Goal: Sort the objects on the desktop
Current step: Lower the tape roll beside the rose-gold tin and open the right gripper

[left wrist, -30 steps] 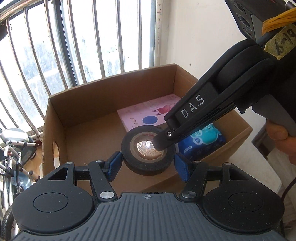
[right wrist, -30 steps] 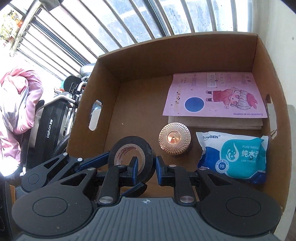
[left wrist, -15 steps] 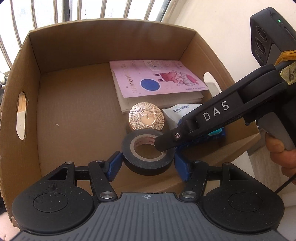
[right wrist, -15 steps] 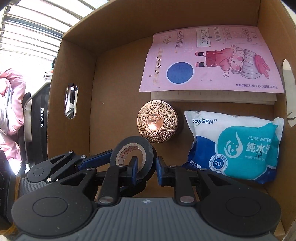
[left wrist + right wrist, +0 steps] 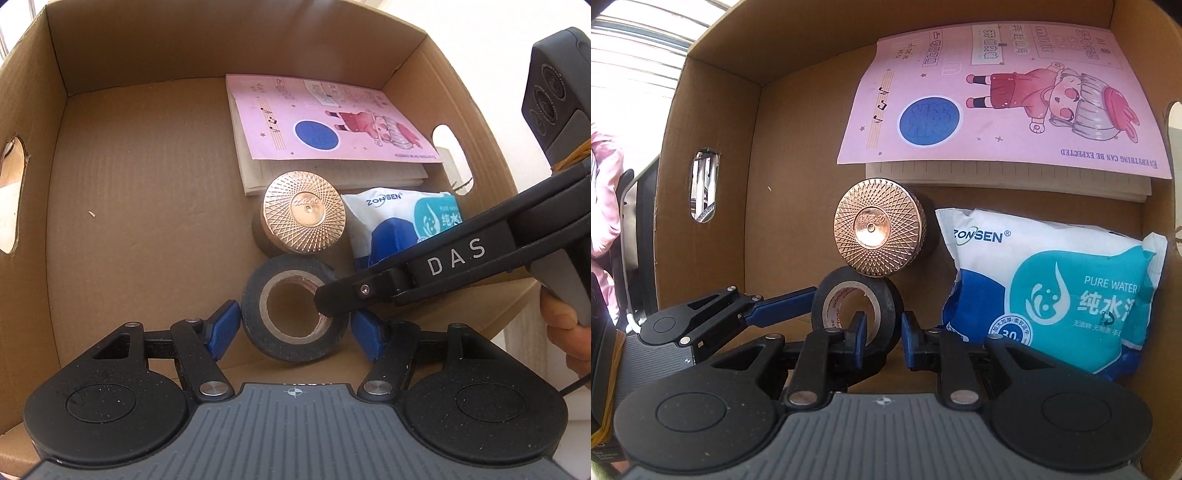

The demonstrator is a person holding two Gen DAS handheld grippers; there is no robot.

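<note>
A black roll of tape [image 5: 295, 308] is held inside the cardboard box [image 5: 147, 48], low near its floor. My right gripper [image 5: 882, 334] is shut on the roll's wall [image 5: 886, 306], one finger inside the ring, one outside. It enters the left wrist view from the right [image 5: 332, 295]. My left gripper [image 5: 295, 330] is open, its blue pads either side of the roll, with small gaps showing. In the right wrist view it shows at the left [image 5: 783, 308].
In the box lie a pink notebook [image 5: 317, 118] at the back, a rose-gold round lid [image 5: 304, 212] in the middle, and a blue-white wipes pack [image 5: 1052, 288] at the right. The box's left half is bare cardboard [image 5: 140, 206]. Handle holes pierce both side walls.
Both grippers have moved with the tape down and deeper into the box. The window bars have left the left wrist view. The box contents look larger.
</note>
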